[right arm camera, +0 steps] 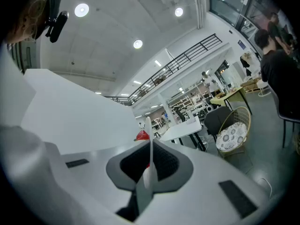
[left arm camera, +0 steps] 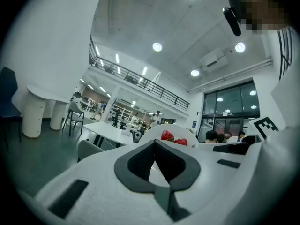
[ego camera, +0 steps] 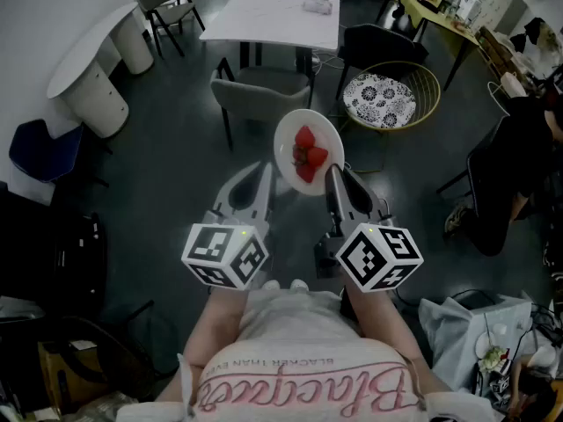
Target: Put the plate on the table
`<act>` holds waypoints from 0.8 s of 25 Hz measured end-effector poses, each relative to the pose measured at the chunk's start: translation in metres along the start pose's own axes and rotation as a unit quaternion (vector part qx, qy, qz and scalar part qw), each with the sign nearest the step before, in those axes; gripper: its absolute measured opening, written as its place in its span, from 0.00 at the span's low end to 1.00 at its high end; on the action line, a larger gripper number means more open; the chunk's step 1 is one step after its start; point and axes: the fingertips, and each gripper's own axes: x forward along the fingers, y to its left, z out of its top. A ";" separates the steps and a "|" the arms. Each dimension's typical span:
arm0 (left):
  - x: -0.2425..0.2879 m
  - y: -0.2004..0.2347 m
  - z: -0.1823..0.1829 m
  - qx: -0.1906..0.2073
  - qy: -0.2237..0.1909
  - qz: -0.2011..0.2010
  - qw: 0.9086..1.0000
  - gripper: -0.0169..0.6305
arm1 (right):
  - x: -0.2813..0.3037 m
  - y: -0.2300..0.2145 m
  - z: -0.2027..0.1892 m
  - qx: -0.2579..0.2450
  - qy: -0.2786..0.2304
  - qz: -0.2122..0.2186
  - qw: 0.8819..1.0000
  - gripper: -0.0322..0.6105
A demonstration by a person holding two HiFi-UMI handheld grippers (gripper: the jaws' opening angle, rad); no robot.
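Held up in mid-air over the dark floor (ego camera: 158, 174): a white plate (ego camera: 294, 134) carrying strawberries (ego camera: 308, 158), caught between both grippers. Clamped hard on one rim by the right tongs (ego camera: 335, 176), with the plate edge-on between the pads. Met at the opposite rim by the left tongs (ego camera: 264, 172), drawn to a thin slit with a sliver of white plate in it. Well ahead stands a white surface (ego camera: 273, 16); nearer, a grey chair (ego camera: 259, 99).
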 end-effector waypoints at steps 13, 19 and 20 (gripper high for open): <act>0.016 -0.027 -0.007 0.009 0.001 0.009 1.000 0.03 | -0.013 -0.029 0.011 0.010 0.001 0.011 1.000 0.07; 0.018 -0.031 -0.018 0.011 0.010 0.012 1.000 0.03 | -0.018 -0.043 0.010 0.017 -0.002 0.013 1.000 0.07; 0.019 -0.030 -0.021 0.010 0.012 0.014 1.000 0.03 | -0.019 -0.045 0.011 0.021 -0.005 0.015 1.000 0.07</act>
